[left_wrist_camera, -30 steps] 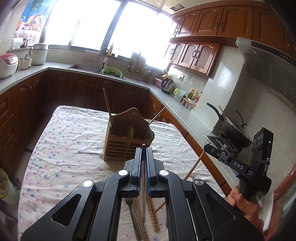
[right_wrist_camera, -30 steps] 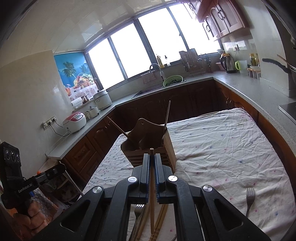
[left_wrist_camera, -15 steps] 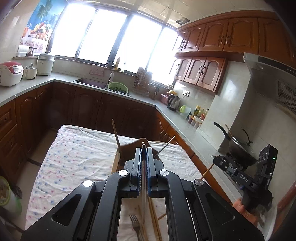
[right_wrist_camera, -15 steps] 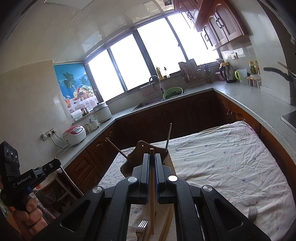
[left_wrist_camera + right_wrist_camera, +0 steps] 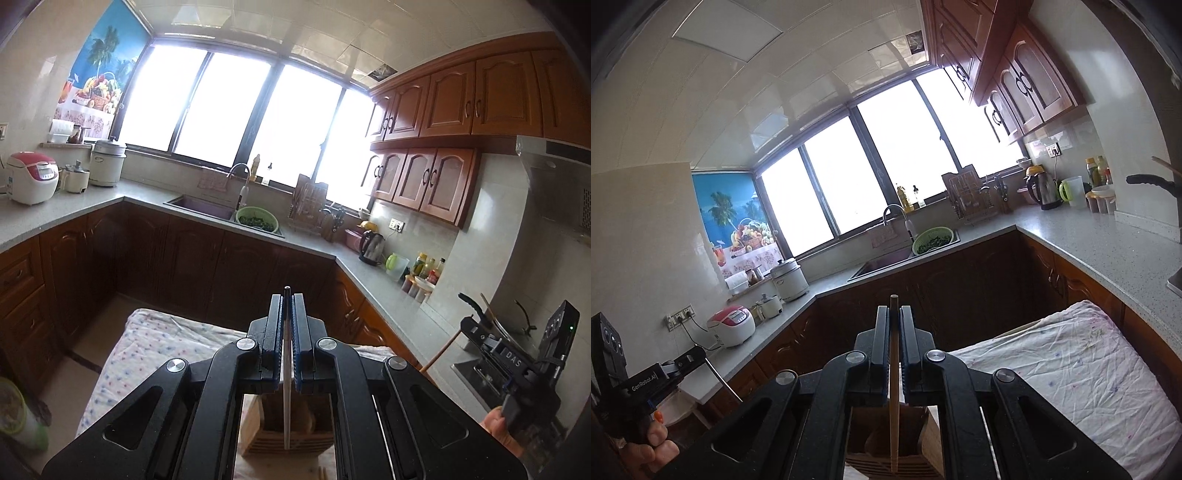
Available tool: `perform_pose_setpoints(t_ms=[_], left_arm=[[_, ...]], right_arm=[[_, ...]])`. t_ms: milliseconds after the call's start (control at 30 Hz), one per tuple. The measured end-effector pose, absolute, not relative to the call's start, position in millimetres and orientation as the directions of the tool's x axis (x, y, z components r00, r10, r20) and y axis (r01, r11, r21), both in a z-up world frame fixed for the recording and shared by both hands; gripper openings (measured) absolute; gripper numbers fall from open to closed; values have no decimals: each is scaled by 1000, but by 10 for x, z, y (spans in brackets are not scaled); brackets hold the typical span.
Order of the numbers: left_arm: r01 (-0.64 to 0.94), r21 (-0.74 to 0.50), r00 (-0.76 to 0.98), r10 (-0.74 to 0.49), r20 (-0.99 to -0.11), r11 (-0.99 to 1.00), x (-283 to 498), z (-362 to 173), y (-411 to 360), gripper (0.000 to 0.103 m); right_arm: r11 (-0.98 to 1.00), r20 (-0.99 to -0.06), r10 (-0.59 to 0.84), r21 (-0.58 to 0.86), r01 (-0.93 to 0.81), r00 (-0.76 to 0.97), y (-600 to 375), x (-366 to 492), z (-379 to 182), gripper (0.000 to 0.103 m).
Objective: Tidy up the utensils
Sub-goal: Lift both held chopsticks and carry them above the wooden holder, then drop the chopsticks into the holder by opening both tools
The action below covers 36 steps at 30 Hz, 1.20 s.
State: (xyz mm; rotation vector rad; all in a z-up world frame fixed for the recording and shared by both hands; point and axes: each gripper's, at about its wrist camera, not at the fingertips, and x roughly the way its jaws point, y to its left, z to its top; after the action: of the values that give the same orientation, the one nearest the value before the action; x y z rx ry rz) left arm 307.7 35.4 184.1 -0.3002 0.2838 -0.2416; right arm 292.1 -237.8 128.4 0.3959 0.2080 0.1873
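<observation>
My left gripper (image 5: 287, 300) is shut on a thin silvery chopstick (image 5: 286, 391) that hangs down between the pads. Directly below it stands the wooden utensil holder (image 5: 258, 439), seen through the gap in the gripper frame. My right gripper (image 5: 894, 311) is shut on a wooden chopstick (image 5: 894, 398), whose lower end hangs over the same holder (image 5: 866, 437). Each gripper shows in the other's view: the right gripper (image 5: 468, 326) with its wooden stick (image 5: 441, 354), the left gripper (image 5: 696, 355) with its metal stick (image 5: 724, 384). Both are held high above the table.
A table with a floral cloth (image 5: 147, 354) (image 5: 1071, 373) bears the holder. Dark wooden cabinets and a grey counter (image 5: 373, 291) wrap around it, with a sink (image 5: 201, 206), a rice cooker (image 5: 31, 181) and a kettle (image 5: 373, 247). A hand (image 5: 653, 439) grips the left tool.
Both grippers have risen and tilted upward with their chopsticks. The holder has slid from ahead of the fingers to beneath them. The forks and loose chopsticks on the cloth have left view.
</observation>
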Motion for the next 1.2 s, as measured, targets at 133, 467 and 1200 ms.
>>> perform_pose_setpoints(t_ms=[133, 467, 1200], left_arm=[[146, -339, 942, -236, -240, 929, 3358, 1712, 353, 3], [65, -430, 932, -209, -297, 900, 3742, 1019, 365, 3], [80, -385, 894, -237, -379, 919, 3870, 701, 138, 4]], right_arm=[[915, -137, 173, 388, -107, 975, -2349, 3111, 1245, 5], [916, -198, 148, 396, -59, 969, -2290, 3441, 683, 5], [917, -280, 180, 394, -58, 943, -2193, 3575, 399, 5]])
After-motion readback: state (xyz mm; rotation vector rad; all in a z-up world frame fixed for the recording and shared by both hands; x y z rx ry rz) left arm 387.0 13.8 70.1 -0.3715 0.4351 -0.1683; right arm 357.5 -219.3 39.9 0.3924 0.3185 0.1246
